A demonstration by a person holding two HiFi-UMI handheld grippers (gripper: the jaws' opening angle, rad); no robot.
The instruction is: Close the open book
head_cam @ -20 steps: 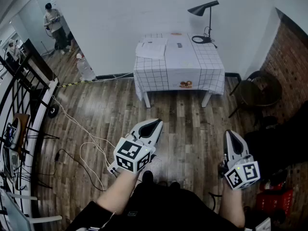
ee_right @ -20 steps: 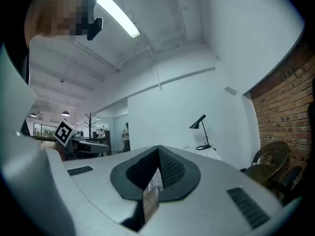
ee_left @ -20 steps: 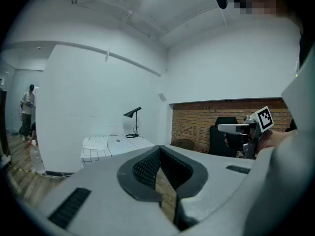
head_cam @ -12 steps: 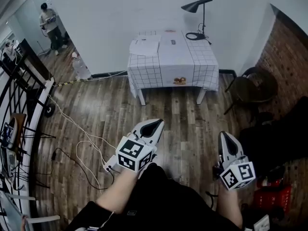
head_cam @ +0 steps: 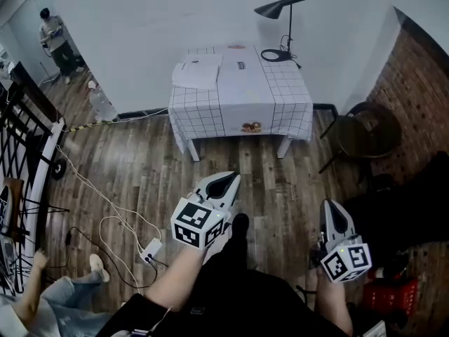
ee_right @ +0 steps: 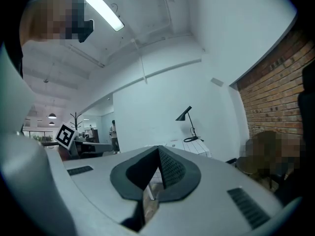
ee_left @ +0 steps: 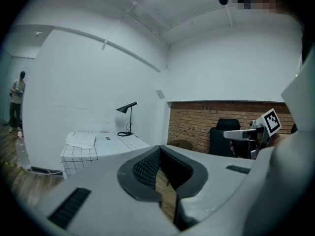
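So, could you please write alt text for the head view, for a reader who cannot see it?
Seen from above, the left gripper and the right gripper, both shut and empty, are held above a wooden floor. Ahead stands a table with a checked cloth, carrying an open book and a black desk lamp.

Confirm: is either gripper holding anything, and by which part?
Nothing is held. Left gripper and right gripper are both shut and empty; the open book lies untouched on the table ahead.
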